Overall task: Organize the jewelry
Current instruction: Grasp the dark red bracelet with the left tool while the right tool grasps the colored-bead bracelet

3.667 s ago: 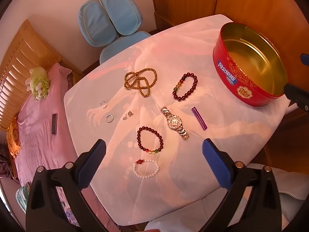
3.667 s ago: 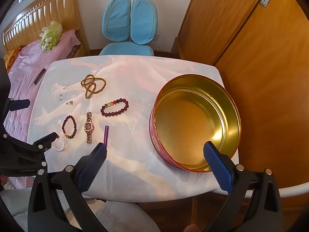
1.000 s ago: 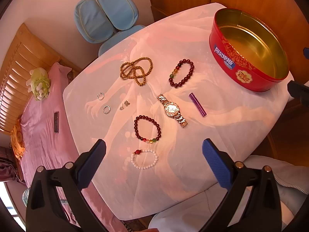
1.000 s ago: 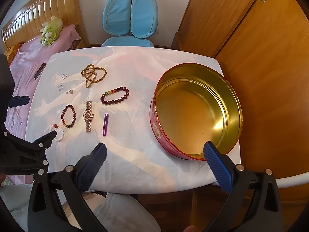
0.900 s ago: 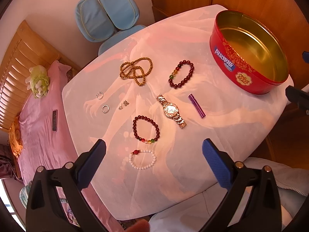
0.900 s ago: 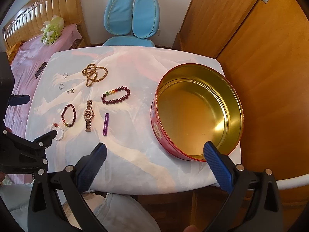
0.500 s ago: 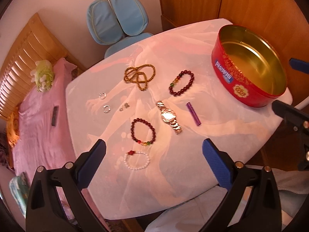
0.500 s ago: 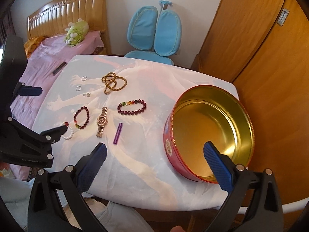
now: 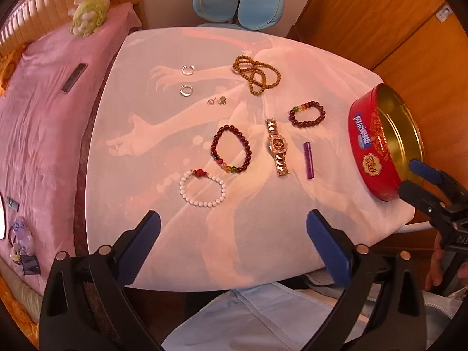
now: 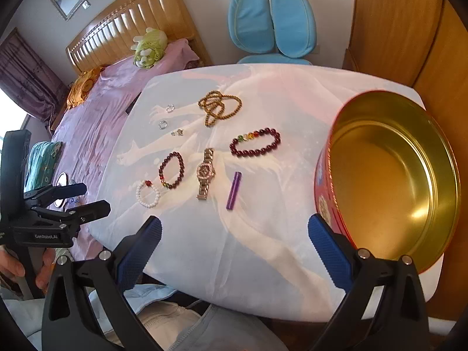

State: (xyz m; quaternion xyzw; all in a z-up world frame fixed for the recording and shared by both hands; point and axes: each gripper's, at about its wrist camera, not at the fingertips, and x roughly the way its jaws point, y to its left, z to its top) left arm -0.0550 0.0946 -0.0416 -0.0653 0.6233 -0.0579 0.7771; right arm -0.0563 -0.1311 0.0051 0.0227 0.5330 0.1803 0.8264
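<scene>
Left gripper [image 9: 233,231], marked "GenRoboAI", and right gripper [image 10: 234,234]: jaws spread, empty. Round red tin [image 9: 369,143], gold-lined; label illegible.

A table [image 9: 263,248] draped in a pale printed cloth is shown. Around the gold watch [image 9: 278,146], the following are laid out:

- purple tube [image 9: 309,160], 3 o'clock
- dark red bracelet [image 9: 307,114], 1 o'clock
- brown bead strand [image 9: 257,74], 12 o'clock
- second dark red bracelet [image 9: 231,153], 9 o'clock
- white bead bracelet [image 9: 202,187], 8 o'clock
- two rings [image 9: 186,80] and what may be small studs [image 9: 217,101], 10–11 o'clock

The open red tin [image 9: 377,146] stands at the right edge.
</scene>
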